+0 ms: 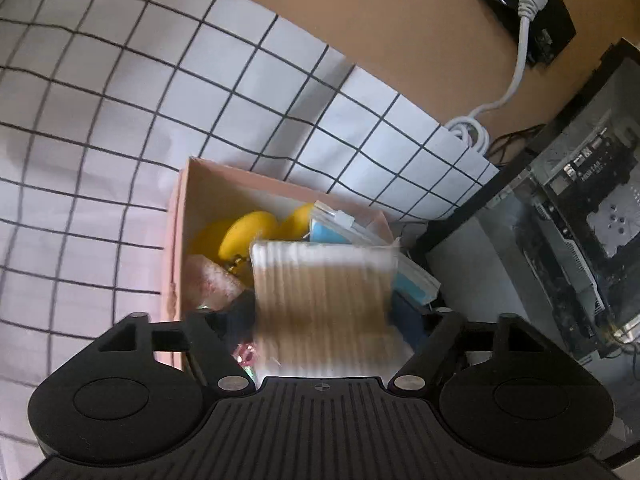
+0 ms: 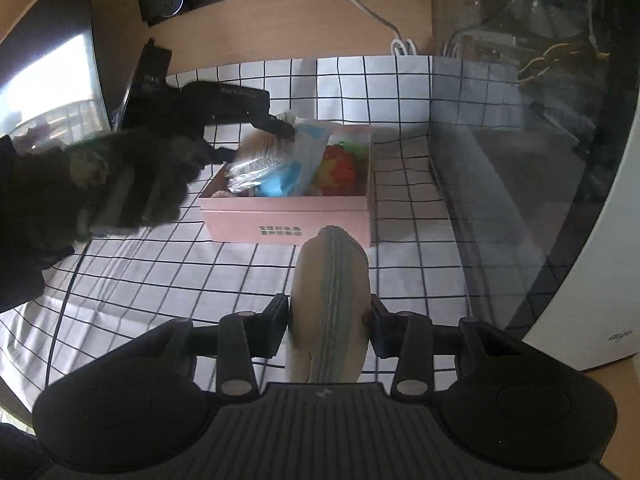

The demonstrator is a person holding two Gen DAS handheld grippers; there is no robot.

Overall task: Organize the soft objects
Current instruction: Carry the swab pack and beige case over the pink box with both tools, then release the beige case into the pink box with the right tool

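A white cloth with a black grid (image 2: pixel 360 272) covers the worktop; the pink box (image 2: pixel 288 220) sits on it toward the far edge, packed with yellow plush (image 1: pixel 248 232), a blue packet (image 2: pixel 280 184) and a red toy (image 2: pixel 340 168). Over the box, the left tool (image 1: pixel 324 320) is spread wide, a ribbed brown-and-white cloth (image 1: pixel 320 288) loose between its fingers. The right tool (image 2: pixel 328 320) clenches a beige folded cloth (image 2: pixel 328 280) nearer the front edge.
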